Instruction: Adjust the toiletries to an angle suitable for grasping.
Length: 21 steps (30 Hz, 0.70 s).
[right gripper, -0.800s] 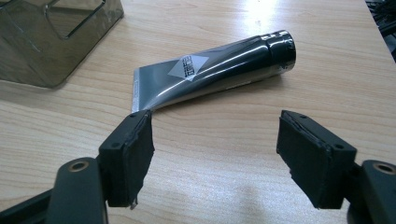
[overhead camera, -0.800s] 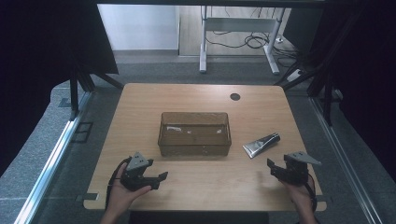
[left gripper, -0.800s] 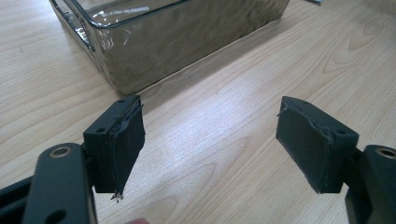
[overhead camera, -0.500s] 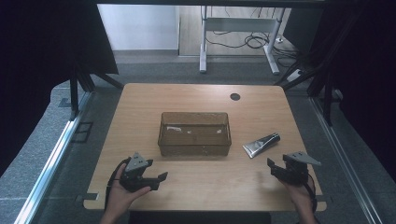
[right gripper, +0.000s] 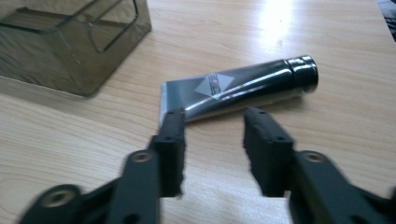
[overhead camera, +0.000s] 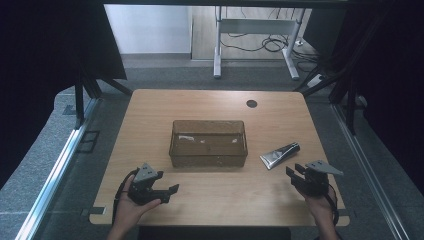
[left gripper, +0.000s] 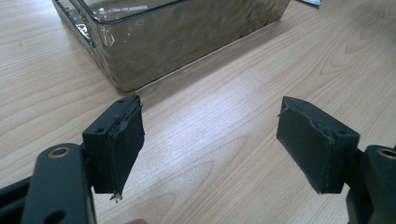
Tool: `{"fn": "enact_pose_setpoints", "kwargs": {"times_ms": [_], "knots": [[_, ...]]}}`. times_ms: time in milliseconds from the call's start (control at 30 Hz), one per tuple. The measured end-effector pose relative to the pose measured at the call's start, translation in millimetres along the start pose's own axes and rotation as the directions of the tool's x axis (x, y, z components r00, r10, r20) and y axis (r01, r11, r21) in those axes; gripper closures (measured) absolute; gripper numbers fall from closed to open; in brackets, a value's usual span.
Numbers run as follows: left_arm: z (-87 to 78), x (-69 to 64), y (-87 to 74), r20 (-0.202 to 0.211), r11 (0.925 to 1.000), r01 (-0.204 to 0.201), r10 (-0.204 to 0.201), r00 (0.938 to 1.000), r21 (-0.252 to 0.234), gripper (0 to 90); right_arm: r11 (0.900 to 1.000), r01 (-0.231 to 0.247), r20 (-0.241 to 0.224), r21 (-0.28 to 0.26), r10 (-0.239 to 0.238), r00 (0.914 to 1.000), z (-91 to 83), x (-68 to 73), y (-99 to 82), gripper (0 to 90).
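Observation:
A clear brownish plastic bin (overhead camera: 207, 160) stands in the middle of the wooden table (overhead camera: 210, 107). A black and silver tube (overhead camera: 280, 154) lies flat to the right of it, cap pointing away to the right. My right gripper (overhead camera: 295, 171) hovers just in front of the tube; in the right gripper view its jaws (right gripper: 215, 116) stand open, tips near the crimped end of the tube (right gripper: 238, 86), nothing between them. My left gripper (overhead camera: 167, 192) is held near the front left edge. Its jaws (left gripper: 210, 135) are wide open over bare wood, facing a corner of the bin (left gripper: 187, 42).
A round black grommet hole (overhead camera: 251, 103) sits at the far right of the table. Beyond the far edge stands a metal frame (overhead camera: 255, 30) with cables on the floor. Dark curtains flank both sides. Bare wood lies between the two grippers.

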State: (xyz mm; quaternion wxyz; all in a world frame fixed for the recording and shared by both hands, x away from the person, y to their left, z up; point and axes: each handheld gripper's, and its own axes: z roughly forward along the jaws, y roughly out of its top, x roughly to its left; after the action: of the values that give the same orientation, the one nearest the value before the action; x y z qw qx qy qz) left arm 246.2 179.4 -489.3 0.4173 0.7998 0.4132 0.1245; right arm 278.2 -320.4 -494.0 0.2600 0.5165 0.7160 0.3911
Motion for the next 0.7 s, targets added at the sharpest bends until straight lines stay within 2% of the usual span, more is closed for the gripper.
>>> {"fn": "enact_pose_setpoints", "kwargs": {"times_ms": [100,200,333,400,500,700], "knots": [[-1.1,0.8,-0.5,0.0,1.0,-0.003,0.003,1.0,-0.006,24.4,1.0,0.007,-0.012,-0.007,-0.007,0.9999,-0.5,2.4,4.3,77.2],[-1.9,1.4,-0.3,0.003,1.0,-0.002,0.002,1.0,-0.009,24.5,0.9995,0.026,-0.027,-0.015,-0.026,0.9993,0.3,5.0,10.5,86.1],[-2.8,1.5,0.0,0.0,1.0,0.0,0.0,1.0,-0.006,24.5,0.9986,0.049,-0.053,-0.018,-0.05,0.9973,3.4,8.1,19.9,89.0],[-4.3,1.2,0.0,-0.001,1.0,-0.001,0.001,1.0,-0.005,24.5,0.9982,0.054,-0.072,-0.025,-0.056,0.9958,10.4,11.6,32.6,89.6],[-5.6,0.4,0.0,0.001,0.9999,-0.003,0.003,1.0,-0.01,24.4,0.9962,0.084,-0.069,-0.019,-0.086,0.994,18.9,15.3,46.9,89.7],[-5.5,1.0,-0.4,0.004,1.0,0.0,0.0,1.0,-0.009,24.5,0.9934,0.115,-0.075,-0.007,-0.115,0.9905,35.0,18.6,71.4,89.7]]}}
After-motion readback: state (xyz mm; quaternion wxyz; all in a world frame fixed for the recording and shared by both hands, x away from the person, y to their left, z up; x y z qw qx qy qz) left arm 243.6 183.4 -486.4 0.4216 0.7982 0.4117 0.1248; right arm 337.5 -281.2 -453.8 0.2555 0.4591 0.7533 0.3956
